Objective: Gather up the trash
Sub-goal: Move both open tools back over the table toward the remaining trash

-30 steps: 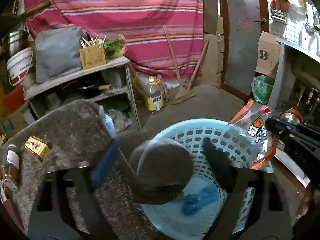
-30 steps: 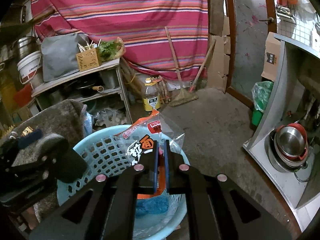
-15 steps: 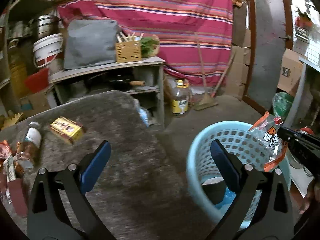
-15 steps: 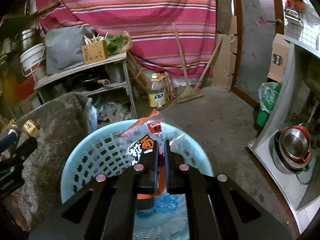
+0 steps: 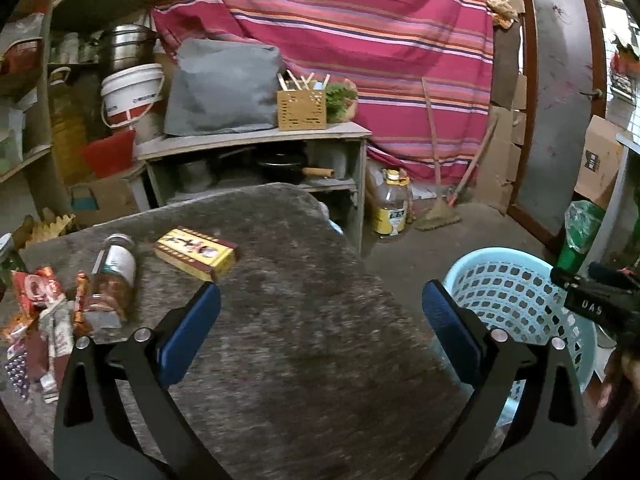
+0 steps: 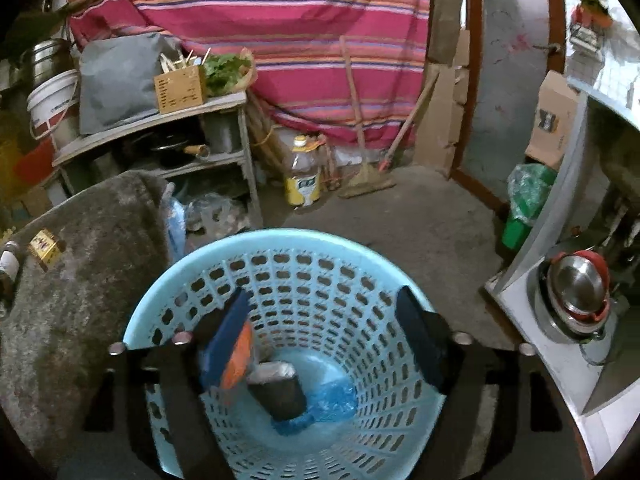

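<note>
Bkgd: striped red cloth [image 5: 360,40] over rear wall; wooden shelf unit [image 5: 256,140] in front; concrete floor [image 6: 400,216]; dim light.

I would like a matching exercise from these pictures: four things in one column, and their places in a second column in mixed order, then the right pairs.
Things:
1. yellow box
2. orange wrapper
3. oil bottle
4. metal bowl

Places:
A. inside the blue basket
B. on the floor by the striped cloth
C. on the grey table, beside a lying bottle
D. on the low shelf at the right

Pairs: 1-C, 2-A, 3-B, 4-D
</note>
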